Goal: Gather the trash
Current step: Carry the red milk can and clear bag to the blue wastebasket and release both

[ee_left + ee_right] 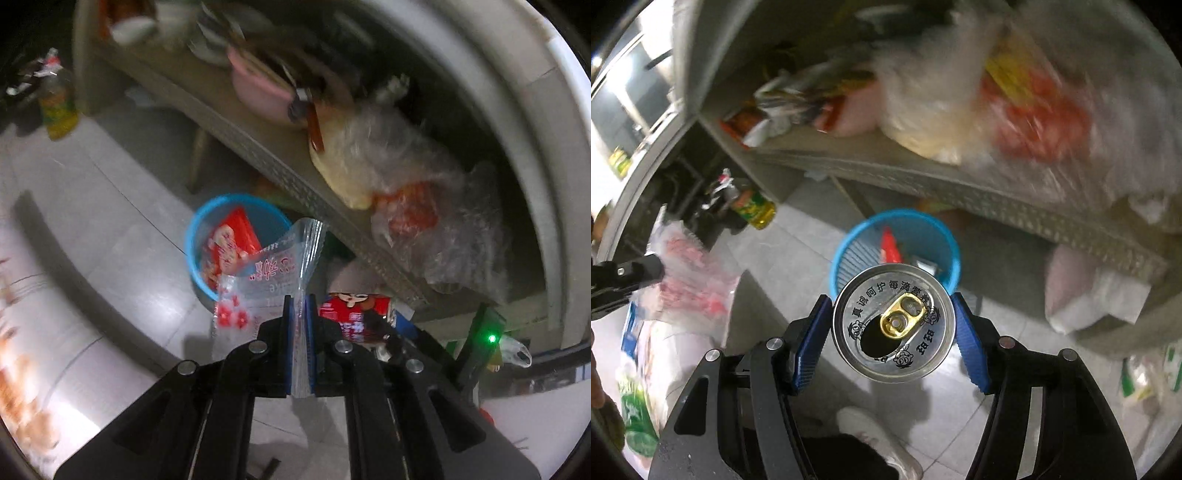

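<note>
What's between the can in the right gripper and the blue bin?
Nothing visible. The can, held in the right gripper, sits in the air on the near side of the bin; only bare floor tiles lie between. The bin's mouth is open, with a red wrapper already inside.

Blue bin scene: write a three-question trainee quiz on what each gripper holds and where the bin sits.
1. True or false: the right gripper holds an opened can.
2. What does the left gripper pinch? A) clear plastic wrapper B) spoon C) bottle
3. Fill in: the blue bin stands on the ____.

Key: 1 true; 2 A; 3 floor, beside the shelf unit.
</note>
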`<state>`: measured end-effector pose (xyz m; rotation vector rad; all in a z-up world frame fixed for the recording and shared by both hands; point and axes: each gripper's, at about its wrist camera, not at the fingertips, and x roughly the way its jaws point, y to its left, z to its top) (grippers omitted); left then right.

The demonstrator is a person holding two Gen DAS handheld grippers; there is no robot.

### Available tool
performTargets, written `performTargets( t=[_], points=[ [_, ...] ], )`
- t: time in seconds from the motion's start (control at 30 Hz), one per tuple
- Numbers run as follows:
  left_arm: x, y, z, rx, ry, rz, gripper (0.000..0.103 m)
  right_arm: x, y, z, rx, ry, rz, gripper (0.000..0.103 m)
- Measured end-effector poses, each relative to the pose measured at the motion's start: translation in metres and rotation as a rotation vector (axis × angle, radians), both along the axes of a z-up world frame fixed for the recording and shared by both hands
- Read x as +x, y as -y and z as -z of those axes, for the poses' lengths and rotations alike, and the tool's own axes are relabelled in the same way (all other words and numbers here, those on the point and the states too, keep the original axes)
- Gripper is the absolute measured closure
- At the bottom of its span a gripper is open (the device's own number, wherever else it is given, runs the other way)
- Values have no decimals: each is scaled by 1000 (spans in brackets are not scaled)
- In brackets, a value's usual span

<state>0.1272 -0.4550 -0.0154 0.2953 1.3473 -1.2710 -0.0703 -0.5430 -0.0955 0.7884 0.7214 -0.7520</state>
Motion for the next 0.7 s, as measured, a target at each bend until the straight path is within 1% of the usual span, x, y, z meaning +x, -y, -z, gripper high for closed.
performTargets(
  t=[0.07,0.13,0.17,0.27,0.3,0.37,0.4,0.43,0.47,0.5,0.6,0.7],
  points=[
    [-4,28,24,29,-61,-3,97,-6,8,10,29,1,25,42],
    [-7,46,39,45,-107,3,97,-13,14,16,46,-1,48,42],
    [-10,61,51,50,-143,9,97,-18,18,19,60,1,60,42],
    [-17,94,75,47,-191,11,97,-27,21,23,86,2,79,42],
    [-18,102,80,42,-197,12,96,-29,19,22,88,2,82,42],
    [-19,119,95,46,-198,10,86,-35,21,23,94,1,87,42],
    [-17,125,102,66,-186,-3,74,-37,22,23,97,0,89,42],
    [-15,129,110,95,-152,-31,68,-38,23,23,99,-1,88,42],
    [-12,132,114,106,-130,-45,68,-38,24,26,98,-2,87,42],
    [-11,133,116,110,-127,-48,68,-38,25,27,99,-3,85,42],
    [-2,128,118,106,-167,-69,66,-35,30,34,105,-4,80,42],
    [8,117,110,100,-167,-97,66,-29,33,40,121,-4,76,42]
  ],
)
